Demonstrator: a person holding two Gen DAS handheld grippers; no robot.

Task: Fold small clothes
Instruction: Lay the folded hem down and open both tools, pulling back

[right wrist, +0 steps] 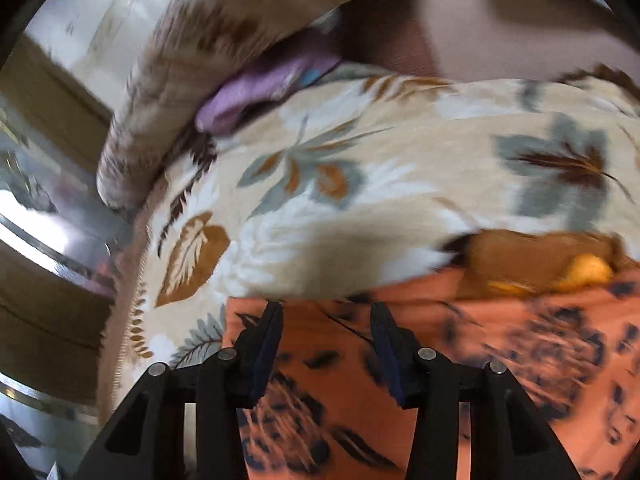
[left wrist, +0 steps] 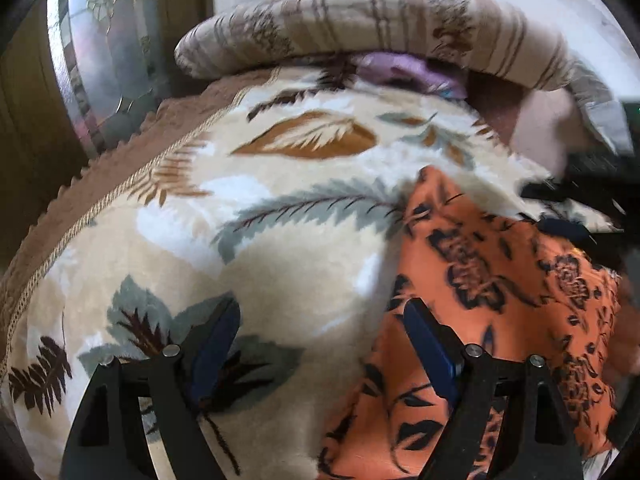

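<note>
Bed with leaf-print blanket (left wrist: 304, 240): the largest thing in both views, spreading ahead of and beneath my two tools. It carries everything else I name here.

Rolled striped blanket (left wrist: 360, 28): far ahead of the left tool, lying crosswise at the back of the bed. A purple cloth (left wrist: 412, 70) is tucked just under its near edge.

Orange floral garment (left wrist: 500, 320): the piece I am to fold. From the left tool (left wrist: 320, 344) it lies ahead and to the right; its left border runs under that tool's right finger, while the left finger stands over bare blanket. Its long axis appears to run from near the tool away toward the upper right, though the far end is cut off. From the right tool (right wrist: 326, 344) the garment (right wrist: 460, 360) lies directly below and to the right, its far edge just ahead of the fingertips. I judge the right tool the nearer, already over the cloth.

Brown and yellow item (right wrist: 540, 264): beside the garment's far edge, too blurred to name.

Tools: both stand with fingers parted and nothing between them, neither gripping cloth.

No containers are in view.
</note>
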